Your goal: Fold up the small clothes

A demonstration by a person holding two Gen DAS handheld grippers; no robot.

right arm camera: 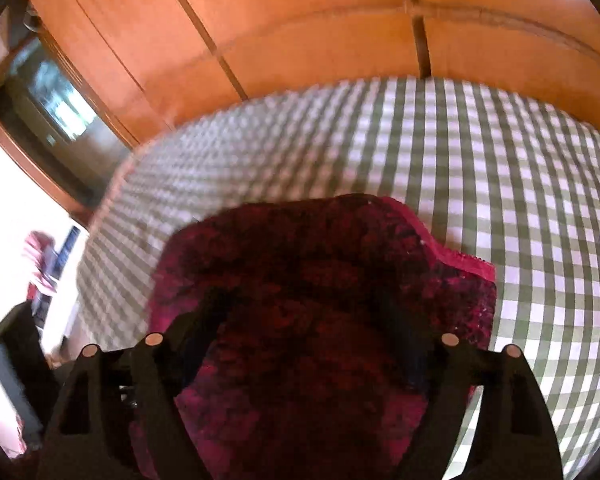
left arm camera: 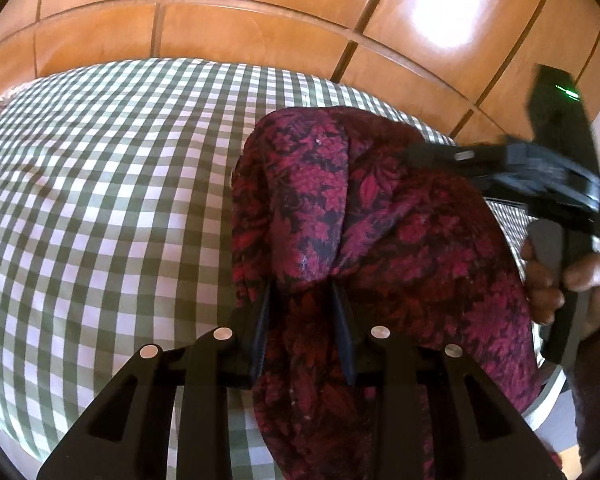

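Left hand-held gripper [left arm camera: 302, 300] pinches a bunched fold of the red cloth [left arm camera: 380, 240] on the checked bed [left arm camera: 100, 200]; right hand-held gripper [right arm camera: 312, 320], at 3 o'clock, spread wide over cloth.

A home bedroom: ahead of the fingers lies a bed under a green-and-white checked sheet [left arm camera: 100, 184], and beyond it stands a glossy wooden panelled wardrobe [left arm camera: 260, 24] with a dark mirrored section [right arm camera: 56, 108].
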